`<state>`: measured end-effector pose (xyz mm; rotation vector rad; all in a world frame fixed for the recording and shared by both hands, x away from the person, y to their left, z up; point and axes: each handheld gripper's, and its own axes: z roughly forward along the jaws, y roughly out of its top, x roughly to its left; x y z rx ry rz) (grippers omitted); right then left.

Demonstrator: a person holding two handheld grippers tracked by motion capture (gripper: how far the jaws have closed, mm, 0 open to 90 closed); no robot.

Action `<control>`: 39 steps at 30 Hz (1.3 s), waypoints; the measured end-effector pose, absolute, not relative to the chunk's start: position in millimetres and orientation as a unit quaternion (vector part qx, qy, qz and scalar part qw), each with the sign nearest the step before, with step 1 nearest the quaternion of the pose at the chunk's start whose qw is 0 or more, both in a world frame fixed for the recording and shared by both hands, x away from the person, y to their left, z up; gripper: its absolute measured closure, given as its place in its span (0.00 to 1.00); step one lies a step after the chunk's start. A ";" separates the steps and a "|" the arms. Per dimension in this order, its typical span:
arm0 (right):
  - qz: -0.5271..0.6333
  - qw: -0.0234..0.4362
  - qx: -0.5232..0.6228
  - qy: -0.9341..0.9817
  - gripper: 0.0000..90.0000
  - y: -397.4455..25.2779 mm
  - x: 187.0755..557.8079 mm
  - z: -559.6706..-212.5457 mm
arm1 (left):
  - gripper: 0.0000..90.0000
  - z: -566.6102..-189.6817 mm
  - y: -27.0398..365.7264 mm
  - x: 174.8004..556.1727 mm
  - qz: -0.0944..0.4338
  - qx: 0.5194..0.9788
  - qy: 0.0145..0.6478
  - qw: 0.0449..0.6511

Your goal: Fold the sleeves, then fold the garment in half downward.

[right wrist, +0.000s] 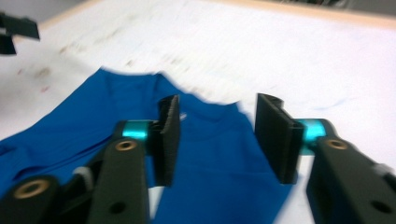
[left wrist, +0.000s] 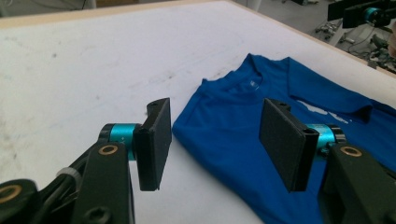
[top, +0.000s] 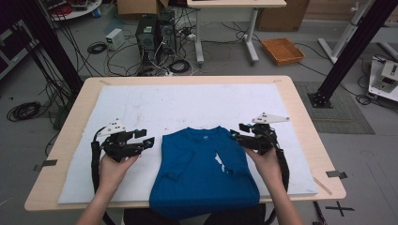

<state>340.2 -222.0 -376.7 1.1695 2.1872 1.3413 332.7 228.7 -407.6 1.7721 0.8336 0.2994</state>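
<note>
A blue T-shirt [top: 204, 171] lies folded on the white mat [top: 141, 108], collar away from the person, its hem hanging over the table's front edge. Its sleeves are folded inward and a white print shows near the middle. My left gripper [top: 148, 139] hovers just left of the shirt's left shoulder, open, nothing between its jaws [left wrist: 212, 140]. My right gripper [top: 233, 134] is at the shirt's right shoulder, open, jaws standing over the blue cloth [right wrist: 215, 140] near the collar [right wrist: 205, 109]. In the left gripper view the shirt [left wrist: 261, 116] spreads to the right.
The wooden table [top: 305, 122] carries the white mat, bare beyond the shirt. On the floor behind are computer towers [top: 155, 33], tangled cables, an orange tray [top: 282, 50] and black frame posts [top: 349, 51]. Tape marks [top: 337, 174] sit on the table's right edge.
</note>
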 end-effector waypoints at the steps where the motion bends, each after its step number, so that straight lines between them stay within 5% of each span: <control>1: 0.483 0.171 0.407 0.756 0.55 -235.5 339.9 -375.9 | 0.49 -405.9 226.7 336.1 0.121 0.739 0.345 0.565; 7: 0.501 0.203 0.423 0.727 0.45 -266.8 342.5 -381.5 | 0.49 -404.7 226.7 345.9 0.142 0.698 0.334 0.617; 17: 0.509 0.210 0.455 0.700 0.27 -286.1 344.8 -381.1 | 0.41 -401.1 221.9 347.3 0.156 0.709 0.357 0.588; 25: 0.506 0.206 0.455 0.703 0.27 -290.1 347.2 -382.9 | 0.33 -391.6 220.4 339.1 0.204 0.720 0.347 0.566; 39: 0.508 0.204 0.462 0.698 0.29 -295.9 347.6 -383.2 | 0.32 -396.9 218.8 343.7 0.175 0.727 0.357 0.559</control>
